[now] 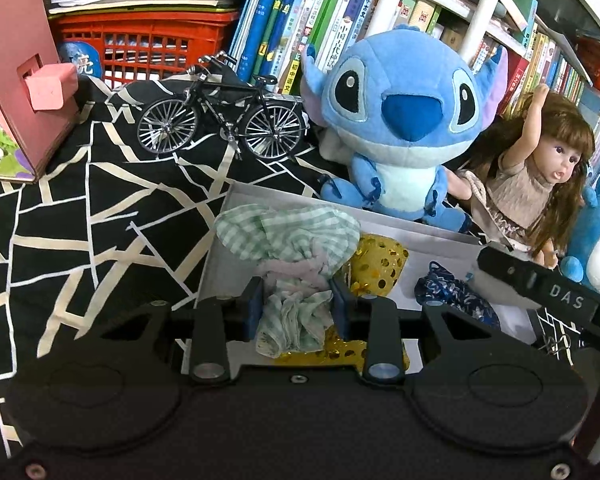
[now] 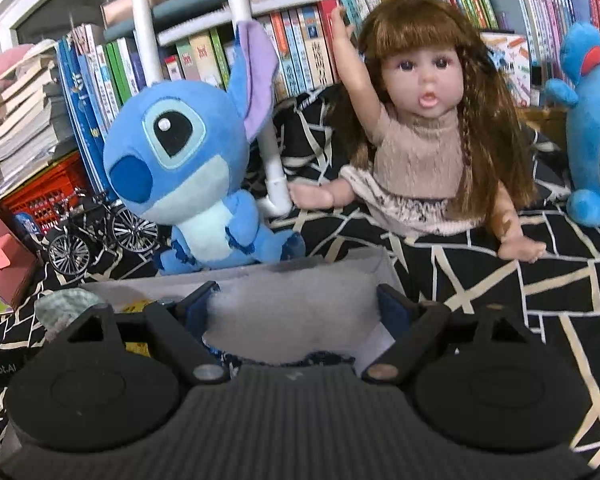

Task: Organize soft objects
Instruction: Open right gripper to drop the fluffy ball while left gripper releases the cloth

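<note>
The left gripper [image 1: 298, 304] is pinching a crumpled green-and-white gingham cloth [image 1: 288, 240] between its blue pads, its jaws drawn close together on the bunched fabric. The cloth is soft and rumpled, with a pale pink layer showing through the folds at its middle, and it is billowing out above the jaws and hanging in a wad below them. It is sitting over the left end of a shallow white cardboard box [image 1: 440, 242] lying on a black bedspread crossed with cream lines [image 1: 80, 220]. Just beside the cloth in the box is lying a yellow fabric piece dotted with gold sequins [image 1: 380, 264], and further right a dark blue patterned cloth [image 1: 456, 294] is lying bunched.

The right gripper [image 2: 296, 308] is hanging over the right end of the same box with its jaws spread wide and nothing between them. In the left wrist view its black body is bearing the white letters "DAS"; at the left edge of the right wrist view a black surface is showing "Robot.AI".

Behind the box a blue plush creature with big ears [image 1: 396, 120] and a long-haired doll in a beige knit dress [image 1: 540, 172] are sitting. The spines of the books [image 1: 328, 12] behind are carrying Chinese characters too small to read.
</note>
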`<state>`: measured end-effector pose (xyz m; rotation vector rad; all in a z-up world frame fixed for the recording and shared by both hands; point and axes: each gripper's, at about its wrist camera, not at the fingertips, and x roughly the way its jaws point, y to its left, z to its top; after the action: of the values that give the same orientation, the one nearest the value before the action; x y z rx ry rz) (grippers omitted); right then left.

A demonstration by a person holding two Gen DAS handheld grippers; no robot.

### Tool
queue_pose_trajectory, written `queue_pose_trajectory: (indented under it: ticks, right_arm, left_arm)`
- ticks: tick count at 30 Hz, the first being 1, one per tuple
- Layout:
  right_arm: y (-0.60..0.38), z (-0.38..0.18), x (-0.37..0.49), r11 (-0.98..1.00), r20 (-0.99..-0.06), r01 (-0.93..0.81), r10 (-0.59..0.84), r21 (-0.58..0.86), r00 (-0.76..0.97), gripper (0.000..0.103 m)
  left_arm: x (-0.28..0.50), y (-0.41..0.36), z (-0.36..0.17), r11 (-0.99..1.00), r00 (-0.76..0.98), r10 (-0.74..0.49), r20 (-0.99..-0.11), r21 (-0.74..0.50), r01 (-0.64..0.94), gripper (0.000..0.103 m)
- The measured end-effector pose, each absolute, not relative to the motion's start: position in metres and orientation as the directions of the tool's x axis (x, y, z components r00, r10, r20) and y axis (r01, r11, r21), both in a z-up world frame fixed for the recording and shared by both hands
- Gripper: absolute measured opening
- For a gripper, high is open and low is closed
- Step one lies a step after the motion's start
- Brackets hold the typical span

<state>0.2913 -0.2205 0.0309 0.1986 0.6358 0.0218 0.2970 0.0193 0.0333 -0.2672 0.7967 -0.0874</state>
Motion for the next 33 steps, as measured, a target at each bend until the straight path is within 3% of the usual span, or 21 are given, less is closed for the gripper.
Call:
queue_pose_trajectory:
  ticks: [9,15,22,33]
  right_arm:
    - [-0.221,0.023,0.295,0.981,-0.639,0.051,0.082,0.188,0.765,0.084]
    - [-0.223,0.024,0.292,0.981,-0.636,0.047,0.086,0.190,0.767,0.091]
    - [-0.219,0.030,0.284,0.983,-0.621,0.016,0.102,0.182,0.777,0.095]
    - [-0.211,0.049,0.251,0.987,-0.563,-0.065,0.139,0.149,0.815,0.100]
  left_arm:
    - [0.297,0.018,0.030,0.962,0.689,-0.189,-0.700,-0.273,-0.012,0.036]
    - [0.295,0.017,0.032,0.961,0.690,-0.197,-0.697,-0.275,-0.003,0.049]
    - [0.286,0.012,0.038,0.968,0.701,-0.194,-0.687,-0.250,0.023,0.073]
    - [0.265,0.013,0.049,0.961,0.720,-0.221,-0.658,-0.271,0.047,0.082]
